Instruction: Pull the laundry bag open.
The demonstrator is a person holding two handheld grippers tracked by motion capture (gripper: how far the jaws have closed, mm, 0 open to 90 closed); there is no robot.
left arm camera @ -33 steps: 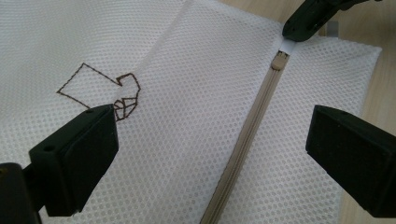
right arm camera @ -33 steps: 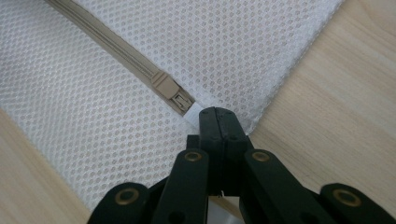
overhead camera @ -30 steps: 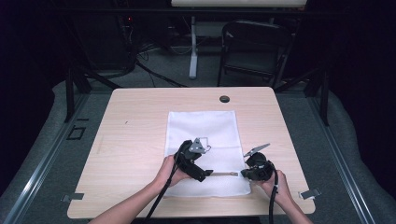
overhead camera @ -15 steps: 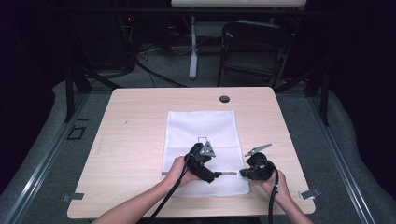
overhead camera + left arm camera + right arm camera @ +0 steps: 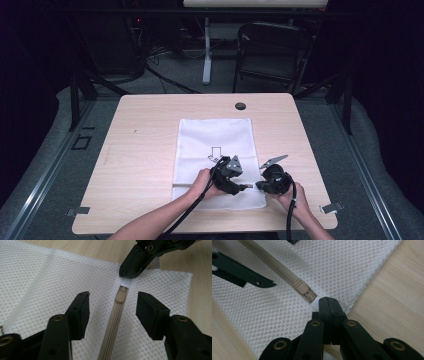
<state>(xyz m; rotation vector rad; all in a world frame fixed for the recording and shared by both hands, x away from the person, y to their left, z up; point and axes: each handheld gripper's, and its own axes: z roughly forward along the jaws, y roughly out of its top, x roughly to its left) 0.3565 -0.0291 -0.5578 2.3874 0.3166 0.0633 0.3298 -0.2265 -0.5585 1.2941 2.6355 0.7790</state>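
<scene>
A white mesh bag (image 5: 215, 135) lies flat on the wooden table (image 5: 140, 150), with a beige zipper (image 5: 113, 327) running along its near end. The zipper's slider (image 5: 120, 297) sits close to the bag's right edge. My left gripper (image 5: 113, 300) is open, one jaw on each side of the slider and just above the mesh. My right gripper (image 5: 327, 303) is shut on the small white tab (image 5: 125, 282) at the zipper's end, right beyond the slider (image 5: 300, 287). From above, both grippers meet at the bag's near right corner: left gripper (image 5: 244, 186), right gripper (image 5: 258, 185).
A black round grommet (image 5: 240, 106) sits in the table's far edge. A folding chair (image 5: 272, 50) and cables stand on the floor behind. Metal clips (image 5: 331, 207) mark the table's front corners. Bare wood lies left and right of the bag.
My left gripper has moved right along the bag's near end, up to the right gripper, and now straddles the slider. The right gripper has held still.
</scene>
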